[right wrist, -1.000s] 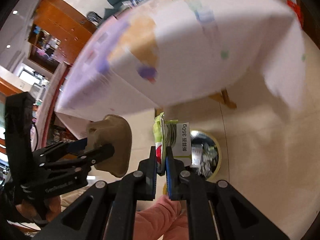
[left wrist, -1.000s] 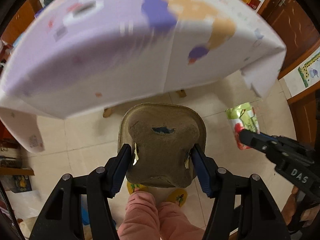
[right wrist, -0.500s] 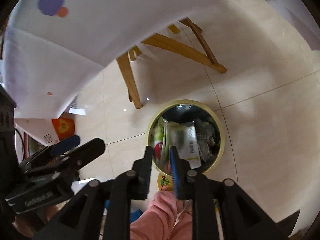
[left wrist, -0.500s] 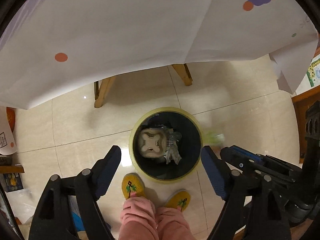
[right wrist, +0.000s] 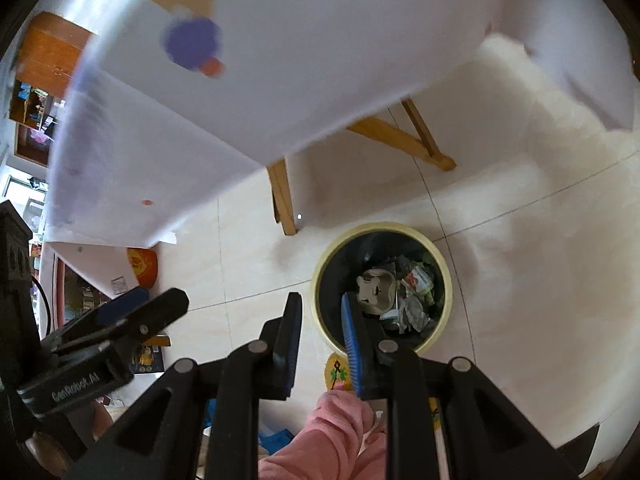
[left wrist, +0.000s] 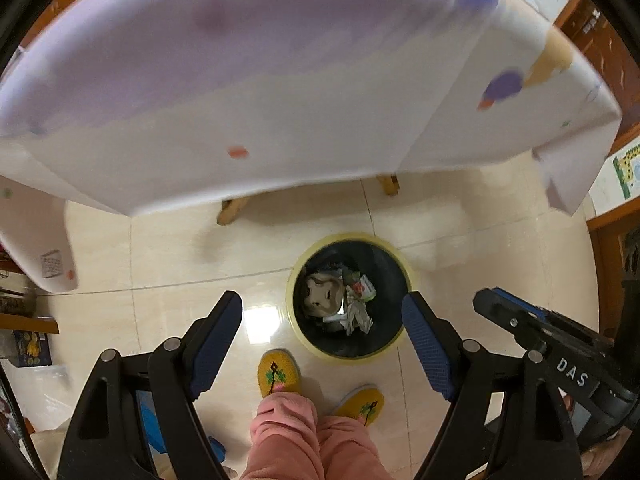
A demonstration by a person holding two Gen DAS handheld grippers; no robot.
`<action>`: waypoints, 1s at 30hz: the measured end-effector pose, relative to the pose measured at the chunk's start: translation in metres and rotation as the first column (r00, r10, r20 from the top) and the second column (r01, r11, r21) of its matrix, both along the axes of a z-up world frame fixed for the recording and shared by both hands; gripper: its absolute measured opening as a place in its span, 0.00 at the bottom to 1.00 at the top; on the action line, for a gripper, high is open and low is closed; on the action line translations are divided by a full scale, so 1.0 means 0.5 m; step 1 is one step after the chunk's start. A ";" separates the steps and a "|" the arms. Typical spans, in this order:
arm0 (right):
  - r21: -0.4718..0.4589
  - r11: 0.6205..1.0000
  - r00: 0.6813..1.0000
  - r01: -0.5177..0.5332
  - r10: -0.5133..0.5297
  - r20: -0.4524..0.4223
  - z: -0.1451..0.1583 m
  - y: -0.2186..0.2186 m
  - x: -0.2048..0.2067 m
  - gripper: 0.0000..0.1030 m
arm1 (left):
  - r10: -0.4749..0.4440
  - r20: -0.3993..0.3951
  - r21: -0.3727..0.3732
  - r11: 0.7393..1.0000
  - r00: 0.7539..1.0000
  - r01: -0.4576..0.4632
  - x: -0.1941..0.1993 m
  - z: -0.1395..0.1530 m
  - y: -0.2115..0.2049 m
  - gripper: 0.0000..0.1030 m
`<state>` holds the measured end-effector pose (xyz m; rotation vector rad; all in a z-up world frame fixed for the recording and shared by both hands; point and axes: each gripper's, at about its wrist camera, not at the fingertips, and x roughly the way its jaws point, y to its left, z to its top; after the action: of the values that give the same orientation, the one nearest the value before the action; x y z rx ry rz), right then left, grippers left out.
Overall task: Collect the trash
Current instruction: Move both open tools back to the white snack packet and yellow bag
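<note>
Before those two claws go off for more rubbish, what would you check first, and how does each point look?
1. Left gripper empty: ok, jaws wide apart, nothing between them.
2. Right gripper empty: ok, jaws apart, nothing between them.
3. Brown pulp tray inside the bin: ok.
4. Green-and-red wrapper inside the bin: ok.
5. Litter on the floor tiles around the bin: ok, none visible.
6. More trash on the table: cannot tell, the tabletop is blurred.
</note>
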<state>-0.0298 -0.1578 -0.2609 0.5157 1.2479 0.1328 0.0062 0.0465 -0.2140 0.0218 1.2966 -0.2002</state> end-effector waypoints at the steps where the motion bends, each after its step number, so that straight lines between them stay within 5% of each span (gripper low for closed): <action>1: -0.006 1.000 1.000 -0.003 0.003 0.015 0.023 0.002 -0.003 0.20 | 0.007 0.012 -0.002 1.000 1.000 -0.007 -0.001 0.021 0.003 0.78; 17: -0.090 0.996 0.980 0.002 0.015 0.197 0.370 0.009 -0.029 0.20 | 0.071 0.221 -0.048 0.997 0.973 -0.062 -0.038 0.404 0.035 0.82; 30: -0.097 0.994 0.933 -0.054 0.085 0.350 0.531 0.002 -0.005 0.26 | 0.085 0.396 -0.010 0.996 0.914 -0.089 -0.016 0.599 0.072 0.83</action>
<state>-0.0325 -0.1565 0.0045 0.3535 0.9144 0.2211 -0.0018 0.0825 0.0856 0.0109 0.8901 -0.1060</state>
